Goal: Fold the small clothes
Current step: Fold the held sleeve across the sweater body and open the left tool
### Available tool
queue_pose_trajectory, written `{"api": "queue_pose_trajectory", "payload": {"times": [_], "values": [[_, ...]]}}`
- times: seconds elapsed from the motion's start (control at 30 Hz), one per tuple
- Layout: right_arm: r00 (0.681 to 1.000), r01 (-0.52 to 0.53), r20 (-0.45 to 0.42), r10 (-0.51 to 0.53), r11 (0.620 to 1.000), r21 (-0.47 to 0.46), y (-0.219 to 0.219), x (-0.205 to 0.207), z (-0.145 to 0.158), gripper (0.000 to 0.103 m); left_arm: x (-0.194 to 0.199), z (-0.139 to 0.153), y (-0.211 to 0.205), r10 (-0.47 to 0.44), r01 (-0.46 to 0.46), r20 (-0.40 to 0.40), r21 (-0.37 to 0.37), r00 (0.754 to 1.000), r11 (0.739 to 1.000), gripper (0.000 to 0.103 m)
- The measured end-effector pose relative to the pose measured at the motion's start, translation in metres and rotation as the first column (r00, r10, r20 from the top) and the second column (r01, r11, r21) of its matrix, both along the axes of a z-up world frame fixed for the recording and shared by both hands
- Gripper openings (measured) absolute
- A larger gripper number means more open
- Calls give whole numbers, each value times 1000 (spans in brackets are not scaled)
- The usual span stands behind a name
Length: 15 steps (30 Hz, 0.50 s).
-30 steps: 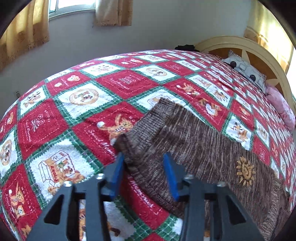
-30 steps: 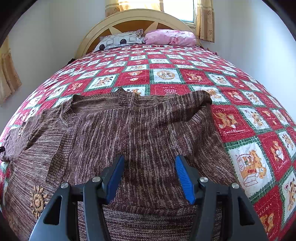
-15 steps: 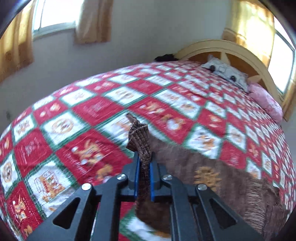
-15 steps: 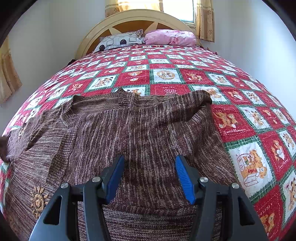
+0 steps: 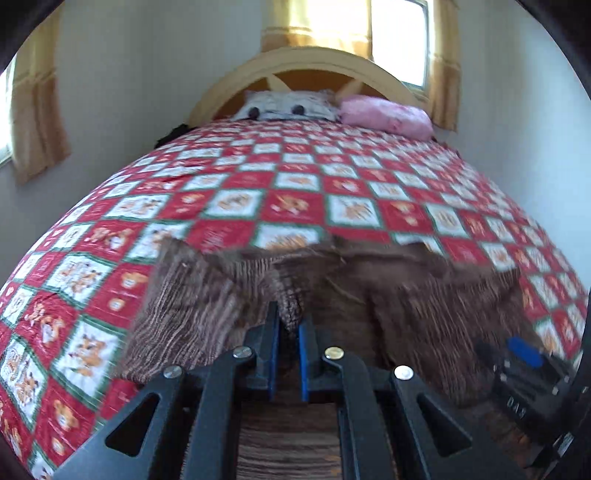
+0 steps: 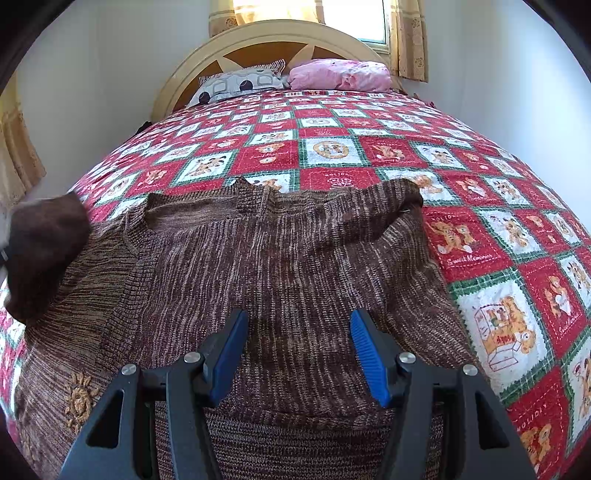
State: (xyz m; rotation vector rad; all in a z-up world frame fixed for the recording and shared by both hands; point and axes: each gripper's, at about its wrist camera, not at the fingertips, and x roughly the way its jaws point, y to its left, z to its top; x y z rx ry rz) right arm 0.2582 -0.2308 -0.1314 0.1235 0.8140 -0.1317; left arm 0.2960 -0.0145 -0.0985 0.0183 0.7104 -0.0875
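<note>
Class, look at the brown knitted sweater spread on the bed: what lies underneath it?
Under the brown knitted sweater lies the red, white and green patchwork quilt, visible all round it. The squares directly beneath are covered and cannot be seen.

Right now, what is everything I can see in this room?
brown knitted sweater: one, marbled brown with an orange sun patch, spread on the near part of the bed.
red, white and green checked bedspread: one, covering the bed.
grey patterned pillow: one, at the headboard.
pink pillow: one, beside the grey one.
cream wooden headboard: one, far end.
yellow curtains: at the windows.
left tool: black with blue pads, shut on a sweater sleeve.
right tool: open above the sweater.
</note>
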Motion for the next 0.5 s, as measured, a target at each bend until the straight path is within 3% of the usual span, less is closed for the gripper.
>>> {"api": "queue_pose_trajectory", "payload": {"times": [0.17,0.23,0.3,0.4,0.5], "values": [[1000,0,0,0,1000,-1,0,0,0,59,-3,-26,-18,-41,42,-102,11,994,999,15],[1000,0,0,0,1000,0,0,0,0,59,-11,-25,-14,-52,52,-118,-8,992,999,27],[1000,0,0,0,1000,0,0,0,0,59,-26,-20,3,-62,54,-115,-69,991,996,60],[1000,-1,6,1,1000,4,-1,-1,0,59,-53,-8,42,-23,13,-60,-169,998,986,76],[1000,-5,27,4,999,31,-3,-4,2,59,-61,-10,68,70,-77,-44,-168,997,983,77]]}}
